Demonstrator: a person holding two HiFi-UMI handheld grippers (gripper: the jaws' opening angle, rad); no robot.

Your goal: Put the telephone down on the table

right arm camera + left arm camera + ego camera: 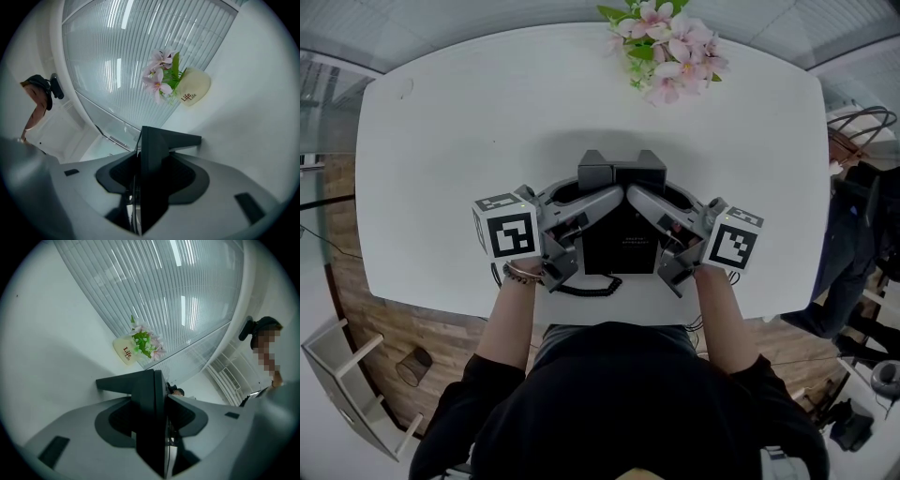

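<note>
– Forearms [514,319] bare below a black shirt, I lean over the near edge of a white table with a two-jaw tool in each hand.

– And the telephone?

– Black telephone [619,246], centre frame, carried between both tools over the table's near edge. My left gripper [605,199] is clenched on its upper left side, my right gripper [643,199] on its upper right. The left gripper view shows the telephone's dark edge [151,420] pinched between the jaws; the right gripper view shows that edge [151,183] pinched likewise. Whether the base already touches the top, I cannot tell.

– How do you set it down cleanly?

– My judgement: lower both sides level and at one pace so it cannot tip. Wait until the base sits flat, then release both tools together and draw them outward. The coiled cord [591,289] lies at the near side toward me and should stay out from under the base and away from the jaws.

– Anything in the way?

– No. The table [441,141] is bare white around the telephone. Pink flowers [670,52] stand at the far edge, well apart. A bystander [853,234] is beyond the right end.
</note>
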